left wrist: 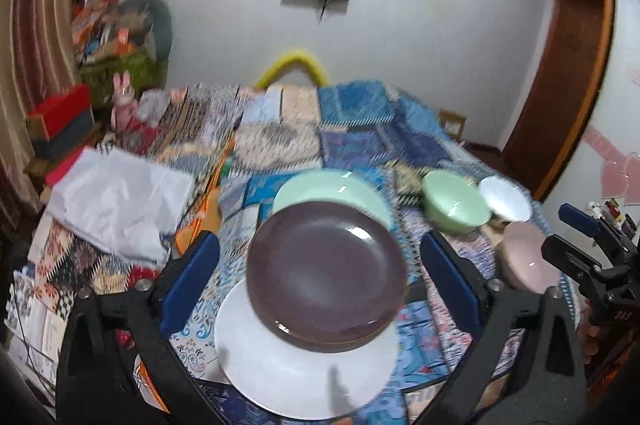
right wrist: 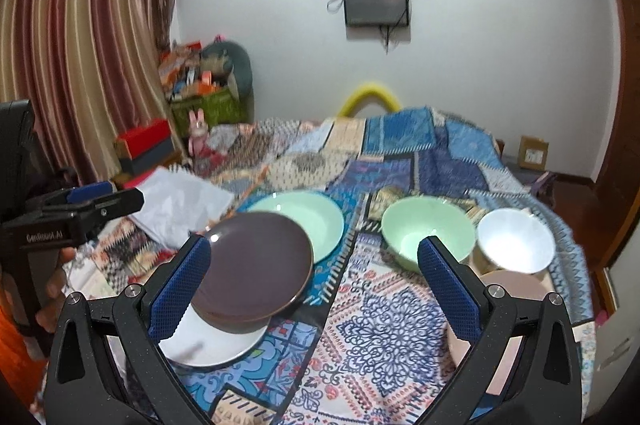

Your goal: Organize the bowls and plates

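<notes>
Brown stoneware, a plate (left wrist: 326,275) resting askew on a white plate (left wrist: 304,365), sits at the near end of a quilted bed (left wrist: 360,145), with a green plate (left wrist: 332,191) just behind it. The left gripper (left wrist: 320,285) hangs over the pair with jaws spread wide and nothing clamped; the brown plate lies between and beyond the blue pads, apart from both. The right gripper (right wrist: 316,285) is likewise released and empty, the brown plate near its left pad, a green bowl (right wrist: 428,229) behind its right pad, and a white bowl (right wrist: 516,239) and pink bowl (right wrist: 516,285) beyond. The likely hazard is the soft bedding: a nudged rim could tip the overhanging brown plate off the white one, or a shallow pinch could let it slip. Blur makes the contact between the two plates hard to judge.
</notes>
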The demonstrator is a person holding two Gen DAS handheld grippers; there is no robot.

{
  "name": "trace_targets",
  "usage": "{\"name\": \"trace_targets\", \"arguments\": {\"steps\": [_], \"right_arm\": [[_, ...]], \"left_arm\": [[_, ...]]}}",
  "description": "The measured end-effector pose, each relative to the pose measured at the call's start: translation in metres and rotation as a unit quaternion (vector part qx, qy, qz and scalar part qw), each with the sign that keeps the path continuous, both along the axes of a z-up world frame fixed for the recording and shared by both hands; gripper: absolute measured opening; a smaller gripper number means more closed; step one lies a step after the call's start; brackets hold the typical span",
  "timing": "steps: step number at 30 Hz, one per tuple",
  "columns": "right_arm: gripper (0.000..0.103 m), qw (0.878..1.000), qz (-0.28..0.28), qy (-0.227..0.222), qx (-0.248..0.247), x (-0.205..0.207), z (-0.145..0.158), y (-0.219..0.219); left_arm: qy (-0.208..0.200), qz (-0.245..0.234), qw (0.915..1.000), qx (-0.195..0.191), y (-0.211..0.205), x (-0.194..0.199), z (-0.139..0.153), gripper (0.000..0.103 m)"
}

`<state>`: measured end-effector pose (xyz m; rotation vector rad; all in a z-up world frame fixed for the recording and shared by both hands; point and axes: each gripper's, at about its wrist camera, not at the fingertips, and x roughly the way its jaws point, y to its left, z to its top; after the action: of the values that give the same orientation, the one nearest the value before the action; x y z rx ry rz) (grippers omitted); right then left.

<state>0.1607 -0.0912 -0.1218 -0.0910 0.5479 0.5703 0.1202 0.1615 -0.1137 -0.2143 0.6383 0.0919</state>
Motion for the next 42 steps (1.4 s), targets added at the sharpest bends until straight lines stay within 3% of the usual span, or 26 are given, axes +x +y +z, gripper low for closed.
{"name": "trace_targets", "arguments": {"steps": [5,16,21,33,42], "right_arm": [[0.101,0.999,0.009,0.039,-0.024,0.025,-0.026,0.018],[0.078,0.990,0.017,0.134,-0.039,0.071,-0.081,0.043],[0.062,0.985,0.016,0.166,-0.035,0.081,-0.098,0.047],[0.042,0.978,0.029,0.204,-0.031,0.096,-0.116,0.058],[0.032,0.973,0.043,0.228,-0.011,0.100,-0.123,0.067]], "left_arm": [[0.063,0.004,0.9980,-0.009,0.029,0.029,-0.046,0.085],[0.143,-0.023,0.9891,-0.030,0.055,0.054,-0.111,0.057],[0.151,-0.028,0.9873,-0.040,0.060,0.061,-0.122,0.048],[0.165,-0.036,0.9845,-0.048,0.060,0.078,-0.135,0.033],[0.163,-0.061,0.9840,-0.039,0.052,0.086,-0.135,0.032]]}}
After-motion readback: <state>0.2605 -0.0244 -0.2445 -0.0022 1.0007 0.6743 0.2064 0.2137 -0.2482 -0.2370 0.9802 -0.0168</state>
